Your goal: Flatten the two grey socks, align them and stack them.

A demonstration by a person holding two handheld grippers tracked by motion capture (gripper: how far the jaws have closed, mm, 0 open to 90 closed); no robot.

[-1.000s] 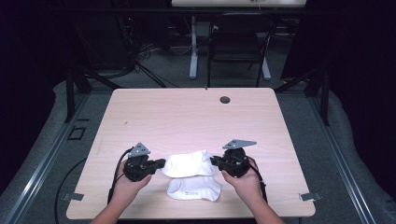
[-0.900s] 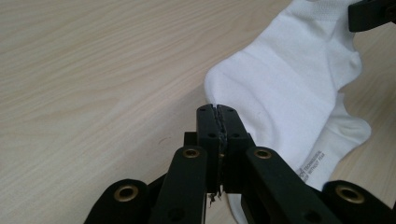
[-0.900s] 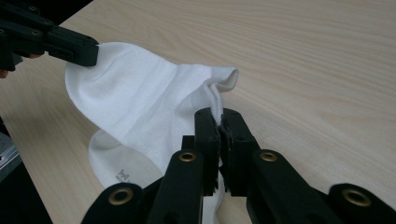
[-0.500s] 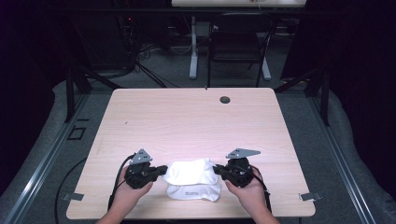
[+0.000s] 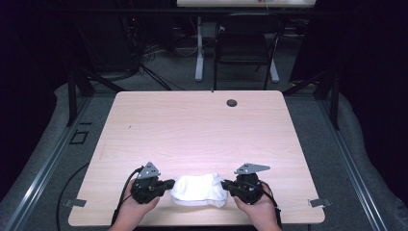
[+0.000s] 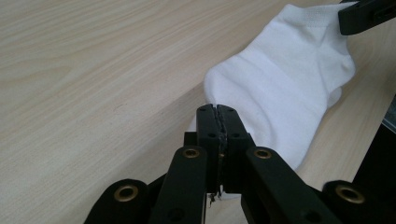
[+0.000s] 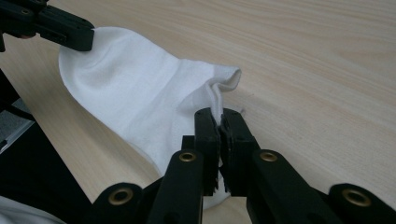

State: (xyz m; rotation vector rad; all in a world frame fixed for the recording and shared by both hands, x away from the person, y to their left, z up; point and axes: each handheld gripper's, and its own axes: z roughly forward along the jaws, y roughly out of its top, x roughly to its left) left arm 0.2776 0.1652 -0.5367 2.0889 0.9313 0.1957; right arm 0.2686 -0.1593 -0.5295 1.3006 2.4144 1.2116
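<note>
Sock came nearer to the table edge than before, stretched between your left gripper and right gripper, both clamped on its ends.

sock: white ribbed knit cloth, matt | table: pale wood-grain, smooth, slight sheen

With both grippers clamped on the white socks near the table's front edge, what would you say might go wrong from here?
1. The right gripper pinches just a thin fold of the white socks; pulling outward might slip the fabric free.
2. The socks lie close to the table's near edge, so if dropped they could slide off.
3. The left gripper is shut on the opposite end; uneven pulls may bunch the folded stack instead of flattening it.
</note>
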